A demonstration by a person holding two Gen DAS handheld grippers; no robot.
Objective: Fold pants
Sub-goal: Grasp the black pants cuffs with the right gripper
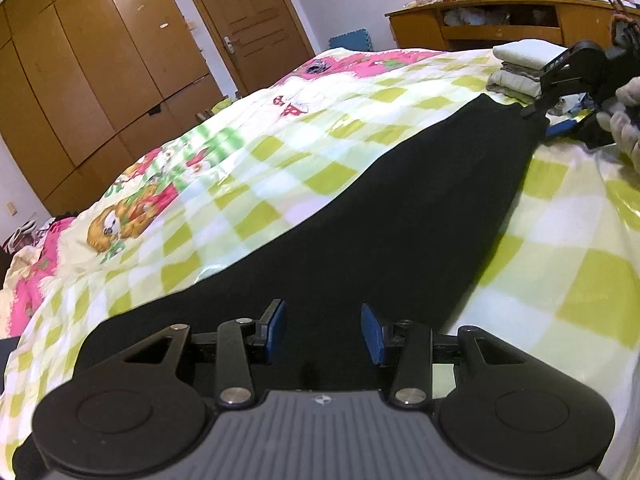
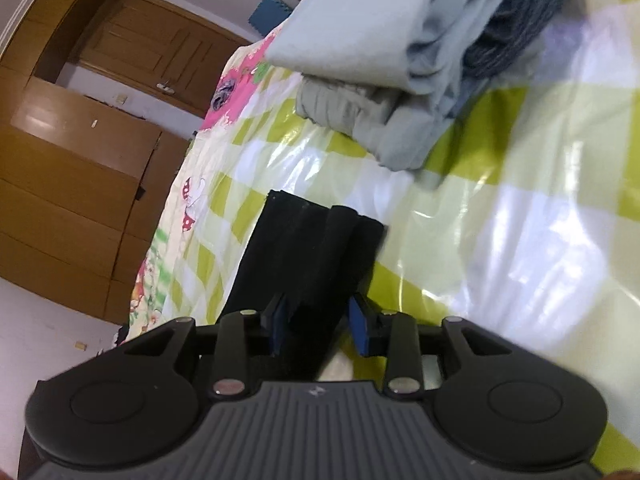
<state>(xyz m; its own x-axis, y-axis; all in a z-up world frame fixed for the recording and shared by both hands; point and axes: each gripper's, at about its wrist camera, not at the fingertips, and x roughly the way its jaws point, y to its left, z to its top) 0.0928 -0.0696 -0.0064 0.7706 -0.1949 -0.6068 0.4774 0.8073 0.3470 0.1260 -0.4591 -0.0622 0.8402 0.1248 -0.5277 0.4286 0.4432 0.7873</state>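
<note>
A: Left hand-held gripper (image 1: pixel 323 330): jaws stood apart, blue pads (image 1: pixel 372 334) clear of each other, black cloth lying beneath and between them, not pinched as far as the view showed. It pointed downward over the near end of the pants (image 1: pixel 360 216).

B: And the right one?

A: Right hand-held gripper (image 2: pixel 320 326): jaws also parted, a fold of the black pants (image 2: pixel 308 248) sitting between the pads; whether they pressed on it, I could not tell. In the left wrist view the right hand-held gripper (image 1: pixel 534 110) sat at the far tip of the garment, held by a gloved hand (image 1: pixel 624 120) at the frame's right edge, angled downward.

B: Orientation of the pants?

A: They lay flat on the bed (image 1: pixel 280 152), on a green-and-white checked cover with cartoon prints. Long axis ran from the left gripper diagonally up and right to the right gripper, narrowing toward that far end. The hem end in the right wrist view showed lengthwise ridges.

B: Surroundings?

A: A stack of folded clothes (image 2: pixel 380 60) lay on the bed just beyond the far end of the pants. A wooden wardrobe (image 1: pixel 80 80) and door (image 1: pixel 248 20) stood behind.
</note>
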